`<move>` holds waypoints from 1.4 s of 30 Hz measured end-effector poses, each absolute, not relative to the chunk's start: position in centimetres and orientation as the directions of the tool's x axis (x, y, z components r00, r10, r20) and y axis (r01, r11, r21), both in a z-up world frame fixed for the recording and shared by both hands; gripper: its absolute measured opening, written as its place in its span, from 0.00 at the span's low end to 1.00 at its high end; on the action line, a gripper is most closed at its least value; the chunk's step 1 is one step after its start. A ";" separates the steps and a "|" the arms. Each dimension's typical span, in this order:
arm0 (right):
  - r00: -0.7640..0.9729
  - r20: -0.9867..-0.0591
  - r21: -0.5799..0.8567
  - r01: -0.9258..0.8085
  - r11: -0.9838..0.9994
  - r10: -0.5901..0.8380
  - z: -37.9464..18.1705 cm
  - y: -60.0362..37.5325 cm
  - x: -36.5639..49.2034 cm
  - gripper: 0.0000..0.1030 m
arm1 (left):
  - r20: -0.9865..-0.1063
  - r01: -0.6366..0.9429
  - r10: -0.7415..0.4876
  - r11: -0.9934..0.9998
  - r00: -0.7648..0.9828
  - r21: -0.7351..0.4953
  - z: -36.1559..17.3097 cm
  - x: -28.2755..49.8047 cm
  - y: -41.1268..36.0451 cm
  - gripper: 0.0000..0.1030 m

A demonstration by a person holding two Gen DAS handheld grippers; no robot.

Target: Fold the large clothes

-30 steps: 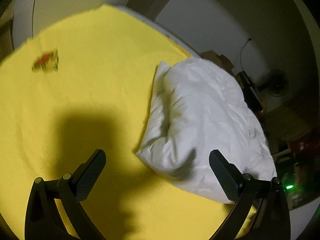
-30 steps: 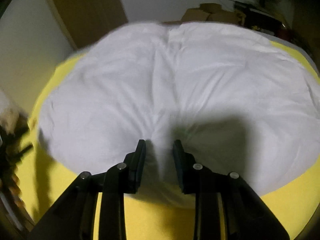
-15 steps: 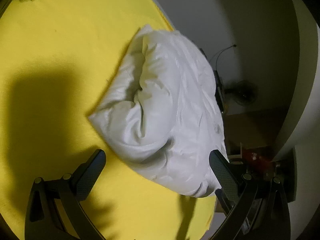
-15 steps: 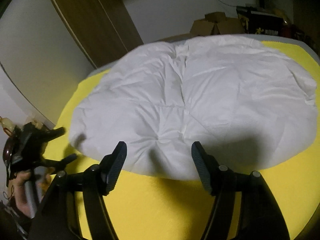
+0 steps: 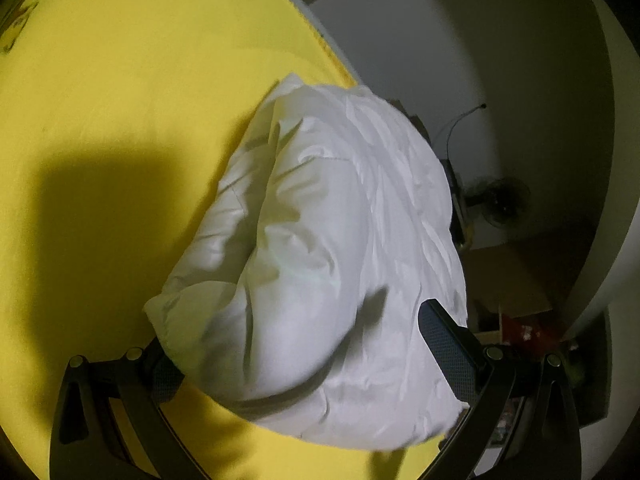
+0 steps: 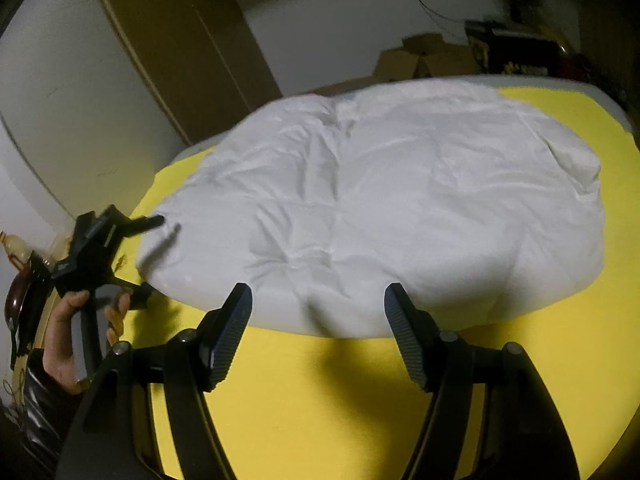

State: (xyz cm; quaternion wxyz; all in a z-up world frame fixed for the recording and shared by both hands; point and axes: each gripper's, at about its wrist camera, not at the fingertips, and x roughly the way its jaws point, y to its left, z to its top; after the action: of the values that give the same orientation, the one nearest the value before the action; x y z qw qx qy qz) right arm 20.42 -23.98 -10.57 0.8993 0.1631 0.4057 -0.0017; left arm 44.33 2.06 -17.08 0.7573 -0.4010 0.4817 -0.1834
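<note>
A puffy white quilt [image 6: 380, 204] lies folded in a thick bundle on the yellow bed sheet [image 6: 340, 400]. In the left wrist view the quilt [image 5: 328, 248] fills the space between my open left fingers, and its near corner hides the left fingertip. My left gripper [image 5: 304, 344] is open around that near end. It also shows in the right wrist view [image 6: 156, 256], at the quilt's left end. My right gripper [image 6: 318, 312] is open and empty, just short of the quilt's near edge.
The bed's edge runs close behind the quilt [image 5: 320, 40]. Cardboard boxes [image 6: 424, 56] and a wooden wardrobe [image 6: 180, 40] stand by the far wall. A fan [image 5: 500, 200] and floor clutter lie beyond the bed. Bare yellow sheet spreads to the left [image 5: 120, 120].
My right gripper has let go of the quilt, opened and pulled back. My left gripper has moved forward onto the quilt's near end, which now sits between its fingers.
</note>
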 end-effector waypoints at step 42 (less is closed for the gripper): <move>0.540 -0.829 0.179 0.005 0.984 0.148 -15.3 -20.2 26.6 0.67 | -0.632 0.041 -0.513 0.794 0.580 -0.607 -10.0 37.3 1.8 0.25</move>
State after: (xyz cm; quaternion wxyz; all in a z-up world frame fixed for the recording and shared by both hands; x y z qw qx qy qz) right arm 26.62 -20.18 -15.25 0.8738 0.0800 0.4778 0.0411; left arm 37.28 1.77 -10.03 0.8449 -0.2763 0.4277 -0.1639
